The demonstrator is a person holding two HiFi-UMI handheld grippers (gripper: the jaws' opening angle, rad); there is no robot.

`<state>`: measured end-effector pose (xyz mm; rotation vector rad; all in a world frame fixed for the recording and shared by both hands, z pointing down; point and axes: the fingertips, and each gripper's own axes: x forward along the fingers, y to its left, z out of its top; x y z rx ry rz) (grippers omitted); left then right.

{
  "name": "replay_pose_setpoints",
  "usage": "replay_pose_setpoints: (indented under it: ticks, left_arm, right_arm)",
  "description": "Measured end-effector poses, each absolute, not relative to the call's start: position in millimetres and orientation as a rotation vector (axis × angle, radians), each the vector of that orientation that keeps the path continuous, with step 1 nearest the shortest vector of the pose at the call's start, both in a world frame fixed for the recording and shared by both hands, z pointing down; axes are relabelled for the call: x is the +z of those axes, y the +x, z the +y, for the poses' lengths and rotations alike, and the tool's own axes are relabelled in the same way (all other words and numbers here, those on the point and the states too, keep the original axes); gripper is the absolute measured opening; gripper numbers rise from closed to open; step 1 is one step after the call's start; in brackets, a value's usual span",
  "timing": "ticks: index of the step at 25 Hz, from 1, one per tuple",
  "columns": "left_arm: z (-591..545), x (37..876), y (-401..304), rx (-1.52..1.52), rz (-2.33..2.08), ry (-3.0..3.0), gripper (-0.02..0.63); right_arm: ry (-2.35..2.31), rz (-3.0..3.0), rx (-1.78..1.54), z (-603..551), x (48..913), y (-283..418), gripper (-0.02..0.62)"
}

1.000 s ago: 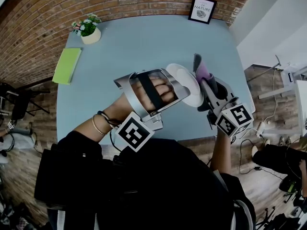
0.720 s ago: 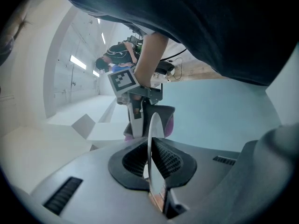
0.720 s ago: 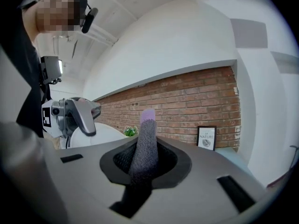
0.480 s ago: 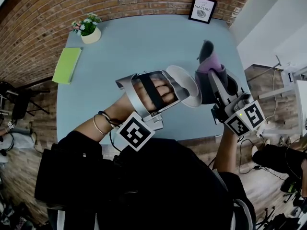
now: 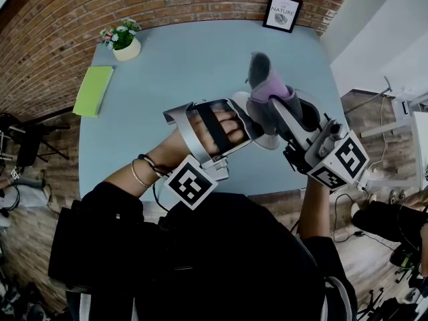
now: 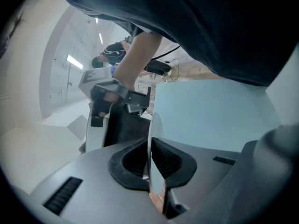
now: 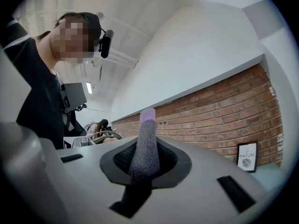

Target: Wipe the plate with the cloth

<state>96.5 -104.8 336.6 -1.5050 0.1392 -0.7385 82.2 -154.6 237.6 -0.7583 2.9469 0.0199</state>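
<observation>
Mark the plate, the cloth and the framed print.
plate (image 6: 156, 130): left gripper view, upper part of its edge-on rim.
cloth (image 7: 145, 146): right gripper view, grey middle of the upright fold.
framed print (image 5: 281, 13): head view, centre of the frame.

The white round plate stands on edge, its rim clamped in the left tool, lifted clear above the worktop. The cloth, fuzzy grey with a lilac side, is folded and pinched upright in the right tool, just beside the plate's face.
</observation>
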Motion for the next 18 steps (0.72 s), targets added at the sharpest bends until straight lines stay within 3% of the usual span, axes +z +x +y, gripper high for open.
replay_pose_setpoints:
  ticks: [18]
  left_arm:
    - [-104, 337, 93, -0.748, 0.134, -1.489, 0.025]
  right_arm:
    - [-0.661, 3.197, -0.012, -162, 289, 50, 0.040]
